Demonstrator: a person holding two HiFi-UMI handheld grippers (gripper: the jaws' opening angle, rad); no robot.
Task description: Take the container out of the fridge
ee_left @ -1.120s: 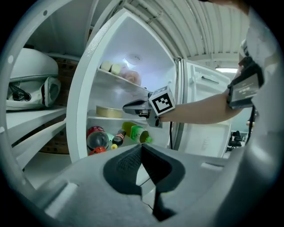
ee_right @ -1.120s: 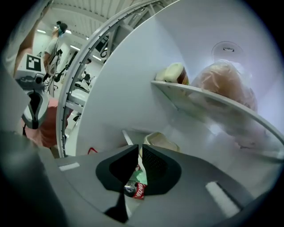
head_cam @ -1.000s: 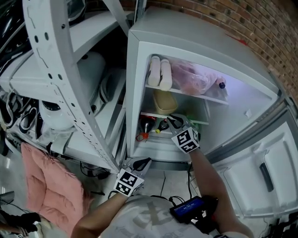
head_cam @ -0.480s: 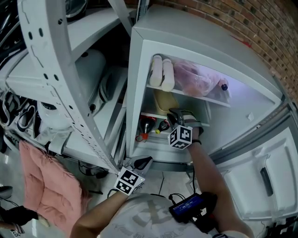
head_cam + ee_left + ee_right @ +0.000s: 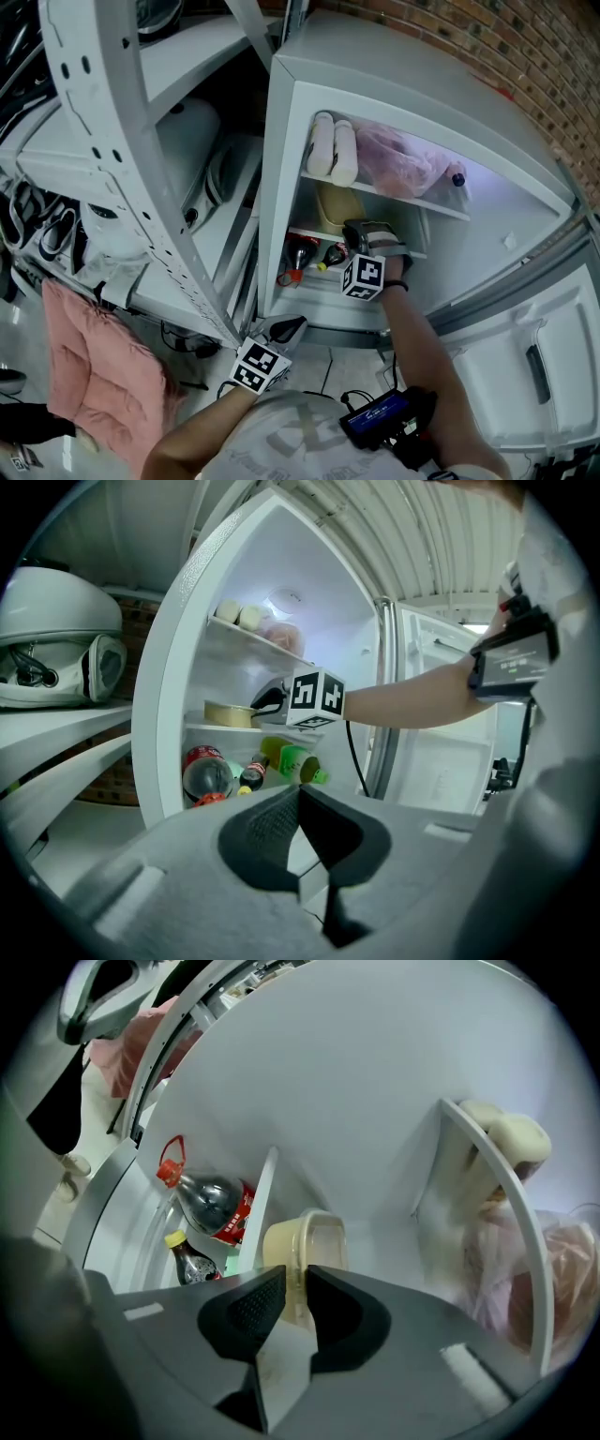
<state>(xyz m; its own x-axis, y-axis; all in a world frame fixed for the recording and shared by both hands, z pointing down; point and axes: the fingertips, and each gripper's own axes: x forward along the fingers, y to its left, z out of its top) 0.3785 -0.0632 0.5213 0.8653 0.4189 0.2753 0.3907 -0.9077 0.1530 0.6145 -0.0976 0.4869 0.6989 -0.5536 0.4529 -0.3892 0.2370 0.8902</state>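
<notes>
A pale yellow lidded container (image 5: 336,203) (image 5: 305,1239) (image 5: 228,713) sits on the fridge's middle shelf (image 5: 314,234). My right gripper (image 5: 353,231) (image 5: 295,1283) (image 5: 266,698) reaches into the fridge at that shelf. Its jaws have just been closing, and the container's near rim stands between the pads, which press on it. My left gripper (image 5: 287,328) (image 5: 300,794) hangs low outside the fridge in front of its bottom edge, shut with nothing in it.
Cola bottles (image 5: 295,255) (image 5: 212,1206) and a green bottle (image 5: 296,759) lie on the bottom shelf. Pale rolls (image 5: 330,148) and a pink bag (image 5: 405,165) fill the top shelf. The open fridge door (image 5: 534,347) stands at right, a metal rack (image 5: 141,187) at left.
My right gripper has rolled and pushed deeper into the middle shelf onto the container's rim. The left gripper has stayed where it was.
</notes>
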